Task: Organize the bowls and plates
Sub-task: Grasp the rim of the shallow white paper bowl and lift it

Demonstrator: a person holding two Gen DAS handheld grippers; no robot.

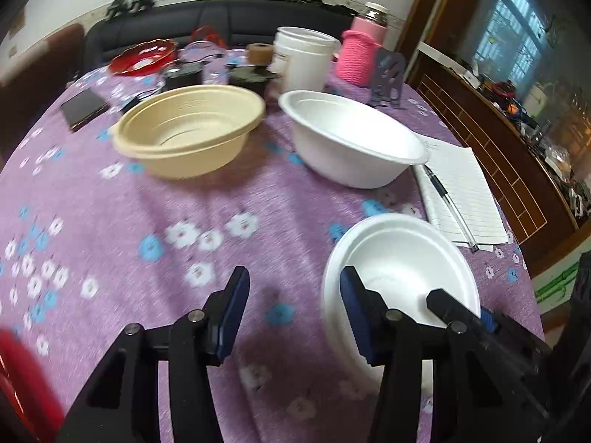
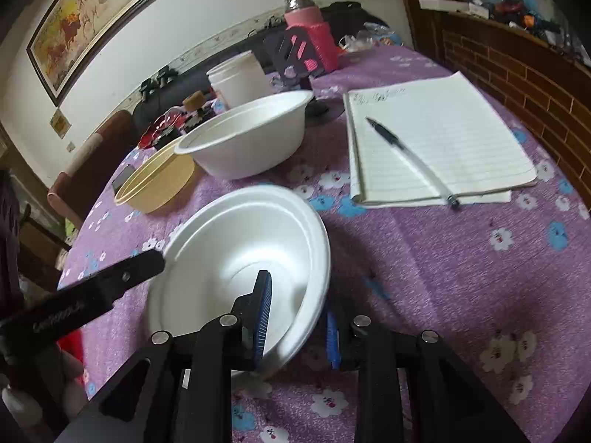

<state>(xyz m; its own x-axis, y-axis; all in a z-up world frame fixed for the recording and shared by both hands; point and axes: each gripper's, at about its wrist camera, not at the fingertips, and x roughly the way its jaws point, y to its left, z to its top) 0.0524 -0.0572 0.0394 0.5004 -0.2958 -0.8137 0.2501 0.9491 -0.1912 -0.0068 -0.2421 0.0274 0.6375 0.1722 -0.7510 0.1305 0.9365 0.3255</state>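
Nearest my right camera, the right gripper (image 2: 295, 326) pinched the near rim of the small white bowl (image 2: 258, 243), one blue pad inside the wall and the other outside. From the left wrist view, my left gripper (image 1: 293, 315) had its jaws spread with nothing between them; its right finger sat in front of that same bowl's rim (image 1: 402, 258), though I could not tell if it touched.

That bowl was tilted, its mouth turned up and away from my right camera, near the table's front edge. Beyond it stood a larger white bowl (image 2: 251, 136) and a tan bowl (image 2: 159, 184), both upright and just beside each other.

All rested on a purple flowered tablecloth (image 2: 443, 277). A lined notepad (image 2: 443, 140) with a pen (image 2: 402, 151) lay to the right, a white tub (image 2: 240, 77) and pink-sleeved jar (image 2: 310, 37) farther back, before a dark sofa (image 1: 221, 26) and white wall with a framed painting (image 2: 92, 11).
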